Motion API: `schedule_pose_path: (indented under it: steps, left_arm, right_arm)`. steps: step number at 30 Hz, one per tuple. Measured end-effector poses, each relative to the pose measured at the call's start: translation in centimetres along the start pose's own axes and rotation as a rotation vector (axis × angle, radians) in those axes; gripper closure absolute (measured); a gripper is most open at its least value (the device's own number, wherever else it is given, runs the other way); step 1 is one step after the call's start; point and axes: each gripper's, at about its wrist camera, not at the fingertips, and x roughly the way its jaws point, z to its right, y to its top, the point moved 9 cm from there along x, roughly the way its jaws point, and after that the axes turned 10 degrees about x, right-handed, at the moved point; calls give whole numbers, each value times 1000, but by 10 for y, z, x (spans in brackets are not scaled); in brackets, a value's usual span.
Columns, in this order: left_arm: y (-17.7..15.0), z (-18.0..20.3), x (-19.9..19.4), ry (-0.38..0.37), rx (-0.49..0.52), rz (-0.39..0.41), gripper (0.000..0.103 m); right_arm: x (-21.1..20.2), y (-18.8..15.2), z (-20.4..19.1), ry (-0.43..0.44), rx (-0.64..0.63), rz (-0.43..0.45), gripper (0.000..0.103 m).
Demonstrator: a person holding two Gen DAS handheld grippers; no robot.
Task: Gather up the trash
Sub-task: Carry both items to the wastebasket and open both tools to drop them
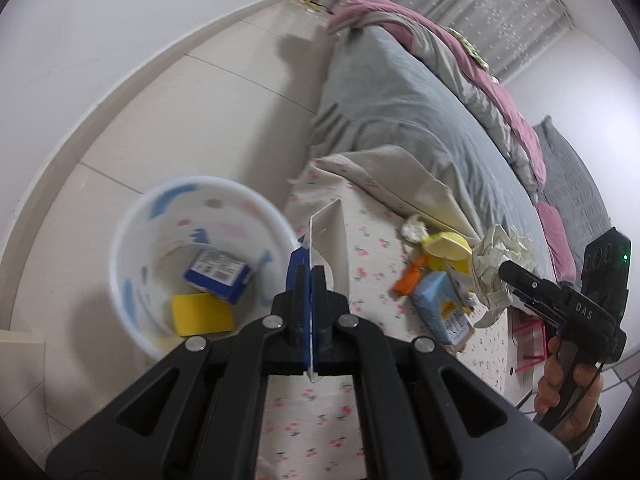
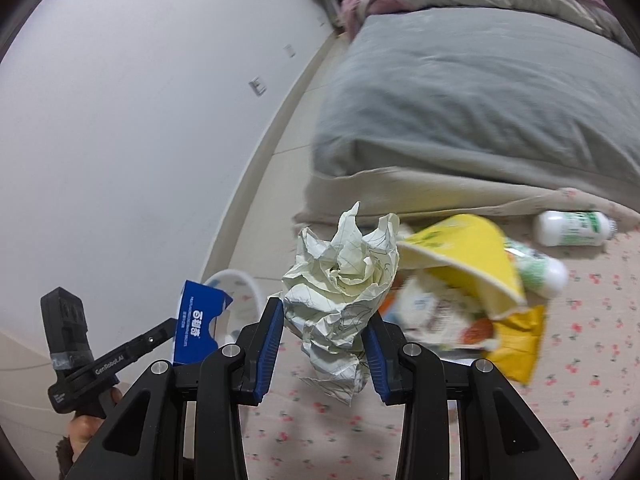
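Observation:
My left gripper [image 1: 308,276] is shut on a flattened blue and white carton [image 1: 326,228], held beside the rim of a white bin [image 1: 120,264] on the floor; the carton also shows in the right wrist view [image 2: 198,320]. The bin holds a blue box [image 1: 218,272] and a yellow pack [image 1: 202,314]. My right gripper [image 2: 324,320] is shut on a crumpled paper ball [image 2: 340,276], lifted above the flowered sheet; the ball also shows in the left wrist view [image 1: 496,256]. A trash pile lies on the bed: a yellow paper cup [image 2: 468,256], a yellow wrapper [image 2: 518,344], white bottles [image 2: 572,228].
The bed [image 1: 400,112] with a grey cover and pink quilt fills the right. A light blue box [image 1: 442,308], an orange wrapper [image 1: 410,280] and a tissue wad [image 1: 414,228] lie on the flowered sheet. Tiled floor [image 1: 192,100] and a white wall lie left.

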Motion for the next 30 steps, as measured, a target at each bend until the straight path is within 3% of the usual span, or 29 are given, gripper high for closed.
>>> schedule_pose_path:
  steps: [14,20,23,25,27,30]
  left_arm:
    - [-11,-76,8,109,-60,-42,102]
    - [-17,-94,16,132,-61,-68,102]
    - [-20,-96,21,106,-62,-90,102]
    - [-21,-98,21,112,-66,-103,88]
    - [-20,-99,18,118,-66,-95,51]
    - [-16,-103,8,162,-45,-73,41]
  right_arm:
    - [79,-42,-84,32,-113,-120,64]
    - [109,-54,-108,43,-137,-164,64]
    - [120,-57,-112,41,-139,-176,64]
    - [126,-58,-113,40,-139,-182,64]
    - [131,-58,-113,39,-137,-186,64]
    - [140,-57,-111,37,-132,-194,63]
